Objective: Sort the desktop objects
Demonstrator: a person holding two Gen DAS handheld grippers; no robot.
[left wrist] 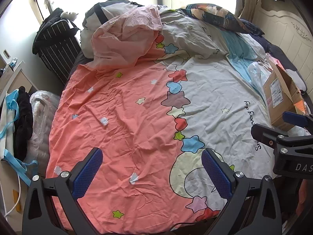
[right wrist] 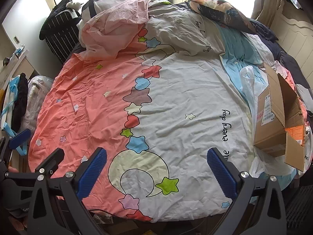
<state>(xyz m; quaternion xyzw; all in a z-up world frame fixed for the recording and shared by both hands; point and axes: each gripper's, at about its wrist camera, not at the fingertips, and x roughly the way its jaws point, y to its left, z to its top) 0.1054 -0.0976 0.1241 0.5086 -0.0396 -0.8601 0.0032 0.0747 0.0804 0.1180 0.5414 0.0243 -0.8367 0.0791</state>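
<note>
Open cardboard box [right wrist: 273,129] at the right edge of the frame on the bed's quilt [right wrist: 176,107], white plastic bag [right wrist: 248,82] just beside it, my left gripper [left wrist: 152,174] and right gripper [right wrist: 156,174] low in frame, jaws apart, holding nothing.

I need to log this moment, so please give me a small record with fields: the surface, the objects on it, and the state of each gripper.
surface: bed with pink and white star quilt
box: open cardboard box at the bed's right edge, something orange inside
bag: clear plastic bag beside the box
pillow: dark patterned pillow at the far end
left gripper: open, holding nothing, above the quilt
right gripper: open, holding nothing, above the quilt
</note>
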